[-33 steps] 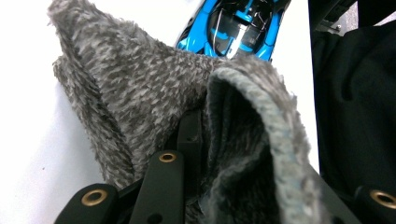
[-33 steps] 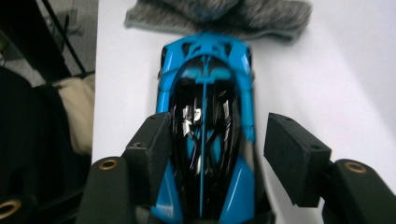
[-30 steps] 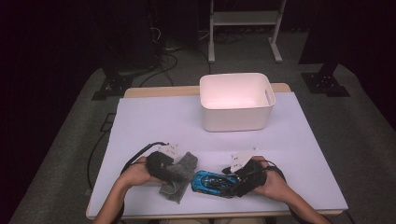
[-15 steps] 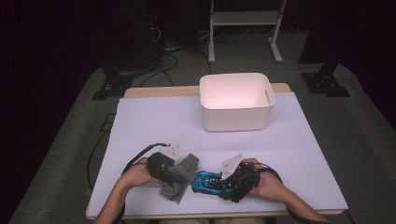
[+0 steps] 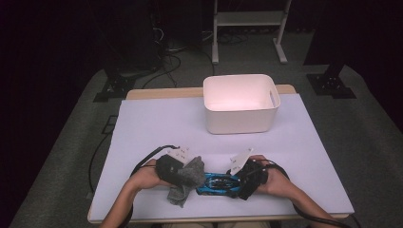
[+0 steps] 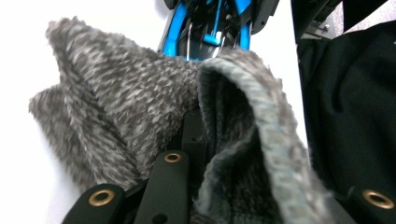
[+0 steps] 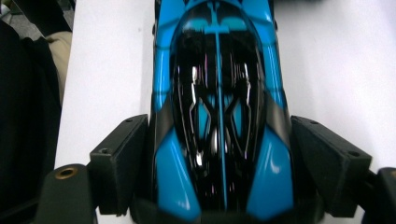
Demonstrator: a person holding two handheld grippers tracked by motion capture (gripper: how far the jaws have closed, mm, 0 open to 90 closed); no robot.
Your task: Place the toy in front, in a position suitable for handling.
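One white bin (image 5: 241, 105), one blue and black toy car (image 5: 217, 183), one grey fuzzy cloth (image 5: 186, 179) and two claws sit on the white-covered bench (image 5: 157, 123). The bin stands well beyond everything else, toward the far edge of the bench; the car lies near the front edge, well short of the bin and a little to its left in the high view.

The left claw (image 5: 177, 172) lies just left of the car, and its jaws have just been closing, now nearly pressed together with the grey cloth pinched between them. In the left gripper view the cloth (image 6: 140, 102) bunches up around the black jaws and folds over them (the car's blue frame (image 6: 210, 28) shows just past the cloth).

The right claw (image 5: 240, 180) sits at the car's right end. Its jaws have just been opening and stand spread wide, with the car between them. In the right gripper view the car (image 7: 217, 107) runs straight away from the camera, and the two black pads flank its rear flanks, close against the bodywork; whether they press on it I cannot tell.
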